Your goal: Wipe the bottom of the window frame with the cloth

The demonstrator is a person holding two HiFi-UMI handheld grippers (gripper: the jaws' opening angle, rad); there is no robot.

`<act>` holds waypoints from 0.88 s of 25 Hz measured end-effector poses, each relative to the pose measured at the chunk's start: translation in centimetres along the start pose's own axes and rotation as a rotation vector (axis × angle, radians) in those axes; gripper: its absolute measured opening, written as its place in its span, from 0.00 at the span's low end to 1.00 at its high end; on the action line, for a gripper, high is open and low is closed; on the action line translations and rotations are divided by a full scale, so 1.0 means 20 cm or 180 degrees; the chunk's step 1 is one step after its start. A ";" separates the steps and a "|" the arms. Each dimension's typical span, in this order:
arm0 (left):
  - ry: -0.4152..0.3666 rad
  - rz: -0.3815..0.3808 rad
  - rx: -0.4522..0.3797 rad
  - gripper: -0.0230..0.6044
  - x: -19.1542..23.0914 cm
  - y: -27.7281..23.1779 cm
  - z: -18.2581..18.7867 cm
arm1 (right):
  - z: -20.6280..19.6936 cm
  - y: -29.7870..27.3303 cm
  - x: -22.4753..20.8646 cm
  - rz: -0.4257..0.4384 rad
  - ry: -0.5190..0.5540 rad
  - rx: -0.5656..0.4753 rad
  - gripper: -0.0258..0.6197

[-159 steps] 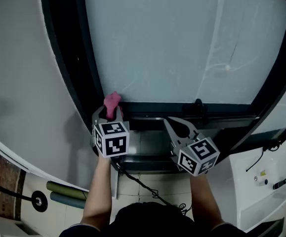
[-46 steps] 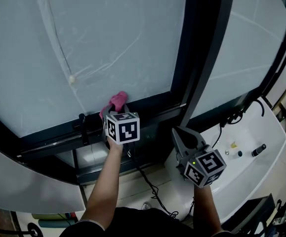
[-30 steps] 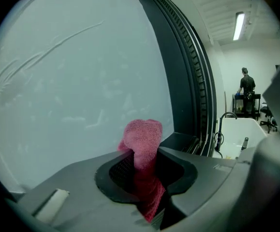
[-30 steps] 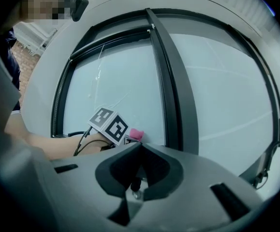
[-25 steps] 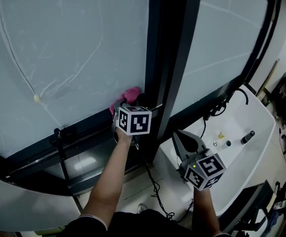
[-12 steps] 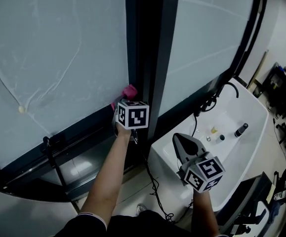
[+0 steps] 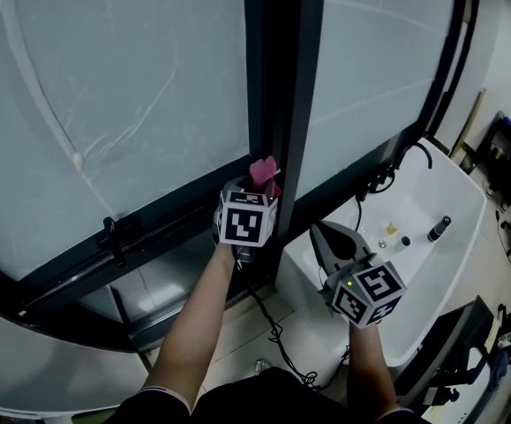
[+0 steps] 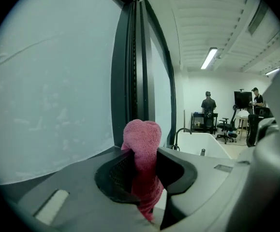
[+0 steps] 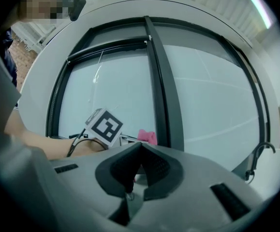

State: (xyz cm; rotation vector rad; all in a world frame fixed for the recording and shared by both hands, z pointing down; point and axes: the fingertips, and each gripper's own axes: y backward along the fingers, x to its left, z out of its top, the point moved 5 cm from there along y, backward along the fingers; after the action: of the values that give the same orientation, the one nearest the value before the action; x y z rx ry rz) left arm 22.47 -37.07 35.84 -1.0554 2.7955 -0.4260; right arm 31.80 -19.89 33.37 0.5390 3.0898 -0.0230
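A pink cloth (image 7: pixel 264 173) sticks up from my left gripper (image 7: pixel 257 185), which is shut on it. It is held at the right end of the window's dark bottom rail (image 7: pixel 167 215), at the foot of the vertical mullion (image 7: pixel 277 78). In the left gripper view the cloth (image 8: pixel 141 141) bulges above the left gripper (image 8: pixel 144 154), with the mullion (image 8: pixel 130 81) just behind; I cannot tell whether the two touch. My right gripper (image 7: pixel 323 231) hangs lower right over the sink, shut and empty. In its own view the right gripper (image 9: pixel 140 149) points at the window, with the cloth (image 9: pixel 147 137) beyond.
A white sink (image 7: pixel 414 237) with a black faucet (image 7: pixel 417 157) stands right of the window, with small items on it. A black cable (image 7: pixel 273 325) hangs below my left arm. In the left gripper view, people (image 8: pixel 208 103) and office chairs (image 8: pixel 227 129) stand far off.
My left gripper has carried the cloth rightward along the bottom rail, from the left corner to the mullion. The right gripper stayed shut and ended up over the sink.
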 end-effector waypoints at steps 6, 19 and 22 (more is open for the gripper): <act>0.0057 0.0083 -0.0172 0.22 0.01 0.65 -0.11 | 0.07 0.01 0.34 0.0173 0.0085 -0.0123 0.05; 0.0469 0.0974 -0.0420 0.22 0.40 1.90 -0.45 | 0.20 -0.13 1.31 0.1331 0.0326 -0.0182 0.05; 0.0524 0.1110 -0.0413 0.22 0.45 2.08 -0.51 | 0.22 -0.14 1.47 0.1483 0.0282 -0.0239 0.05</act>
State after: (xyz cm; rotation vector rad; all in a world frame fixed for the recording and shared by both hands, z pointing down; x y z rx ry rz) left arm -12.59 -11.10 32.82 -0.5520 3.1049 -0.3050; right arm 3.15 -12.67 28.69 1.2657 2.9441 0.1207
